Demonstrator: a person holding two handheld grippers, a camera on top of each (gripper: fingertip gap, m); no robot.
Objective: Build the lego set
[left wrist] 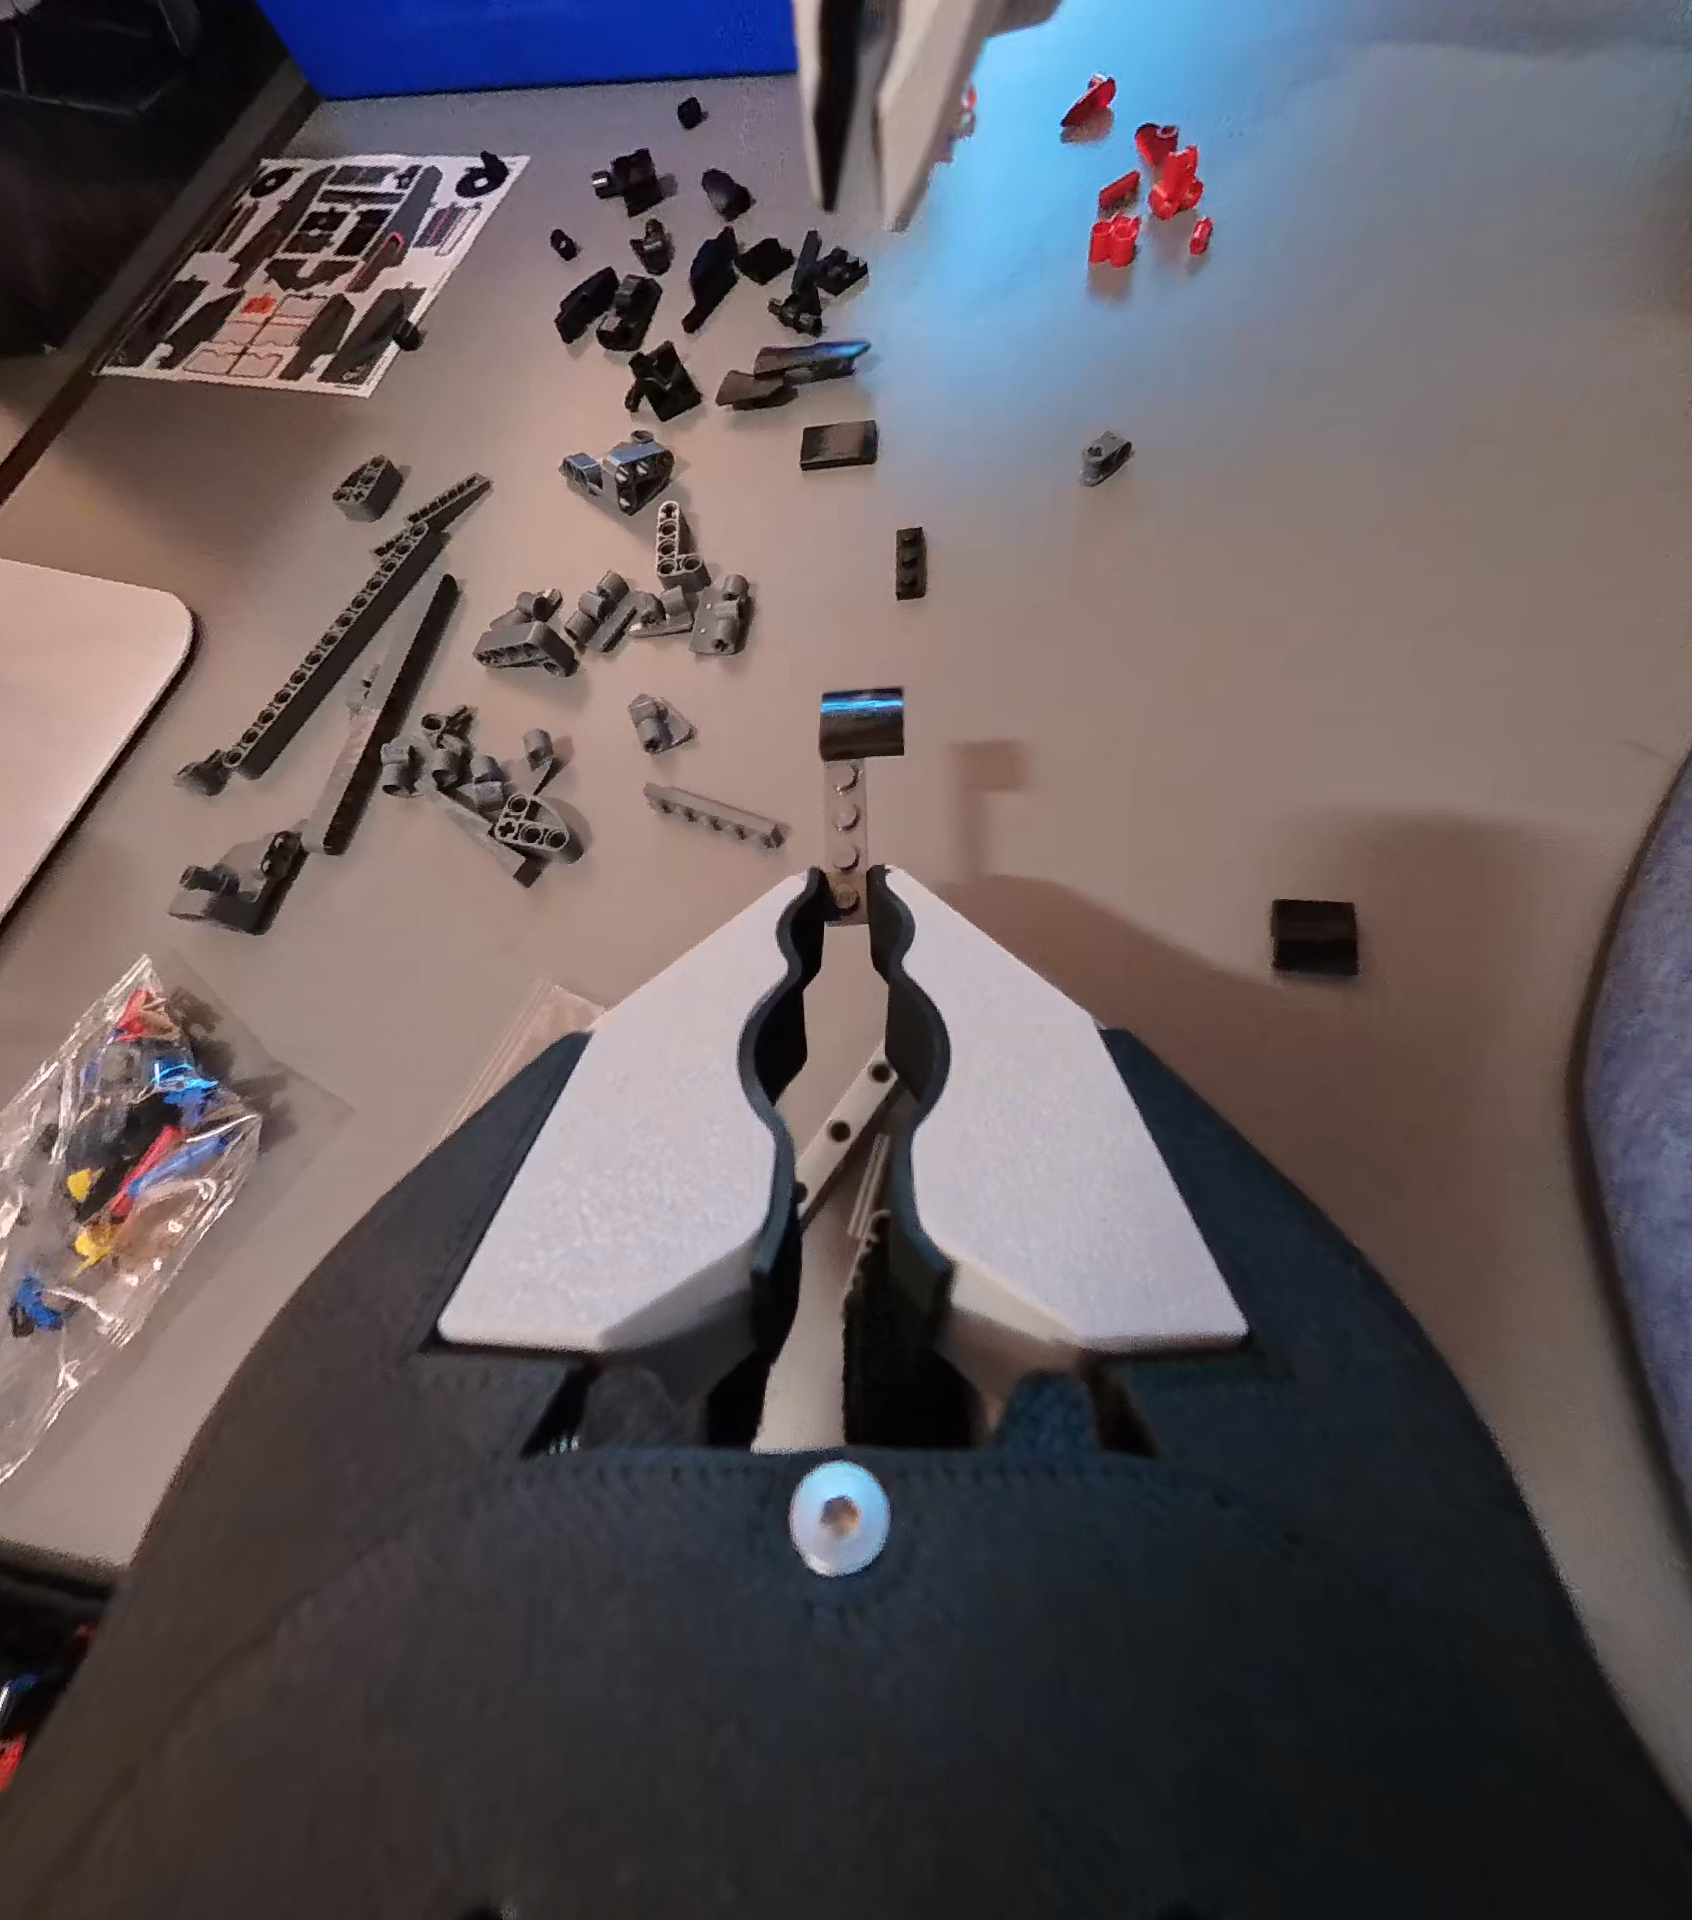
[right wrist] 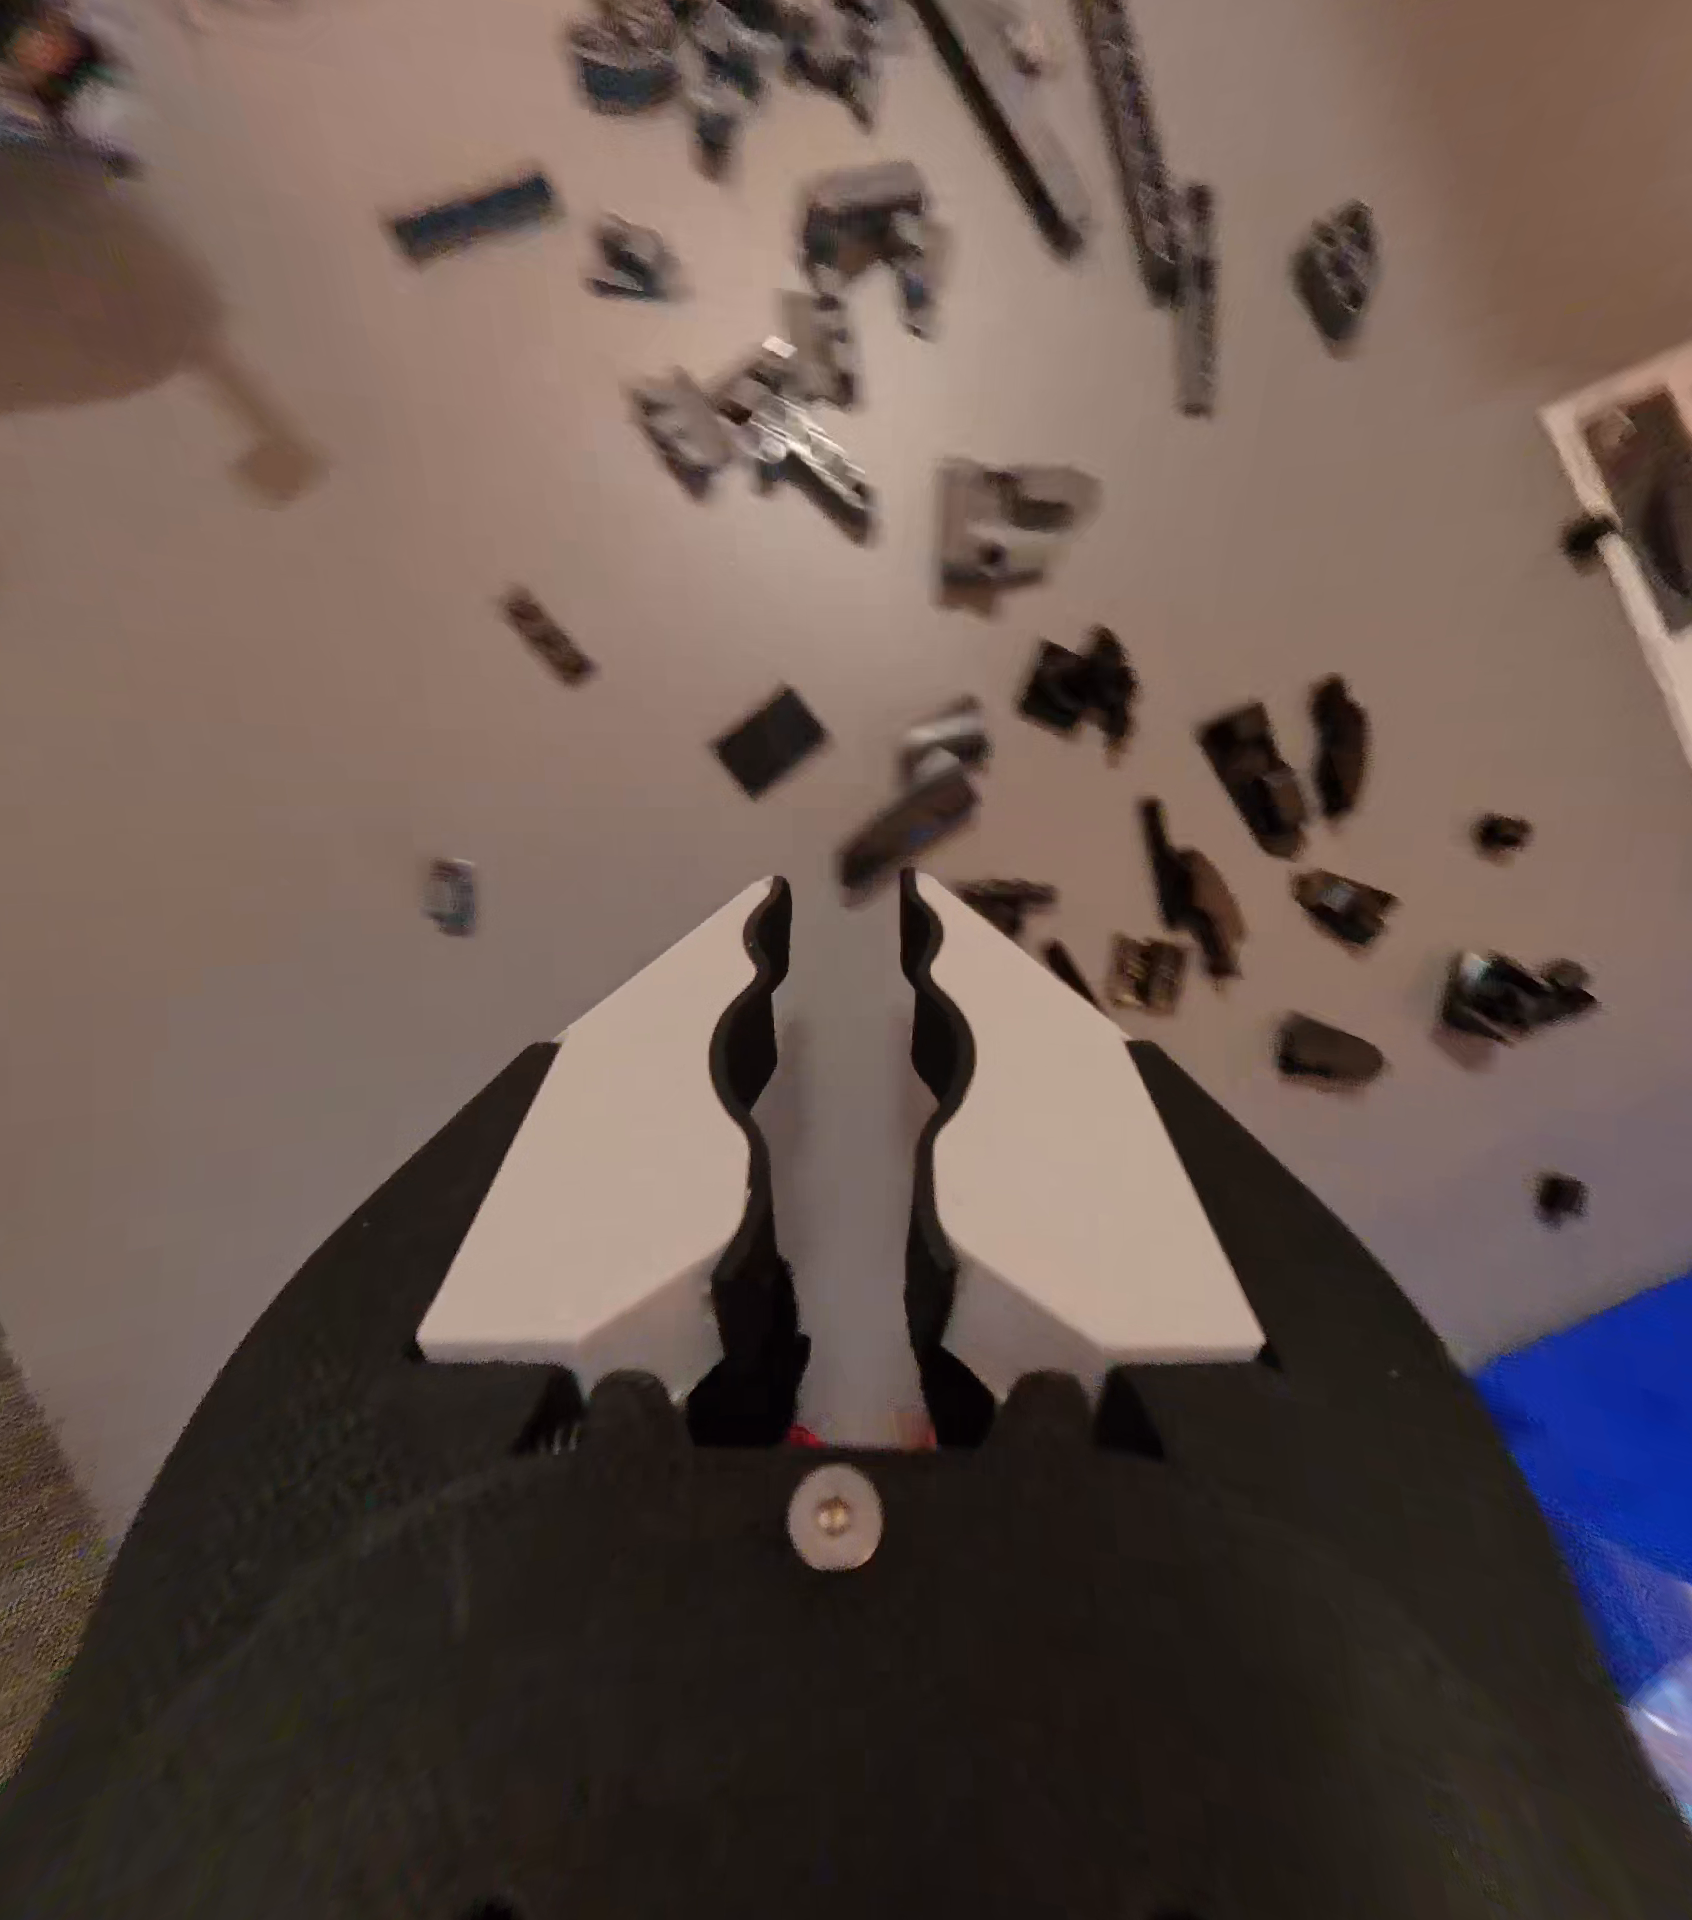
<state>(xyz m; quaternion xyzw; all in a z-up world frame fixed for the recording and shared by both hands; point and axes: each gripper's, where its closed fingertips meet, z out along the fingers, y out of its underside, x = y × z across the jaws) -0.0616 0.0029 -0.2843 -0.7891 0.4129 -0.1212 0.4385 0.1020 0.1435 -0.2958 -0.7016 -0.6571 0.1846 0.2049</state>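
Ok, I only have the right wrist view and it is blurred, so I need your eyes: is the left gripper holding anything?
Observer: Yes. The left gripper is shut on a grey studded plate with a black curved piece on its far end.
Operator: Are there any coloured parts? I see only black and grey.
Observer: A small group of red pieces lies at the far right of the table.
Operator: Any parts not unpacked?
Observer: A clear bag of mixed coloured pieces lies left of the left gripper.
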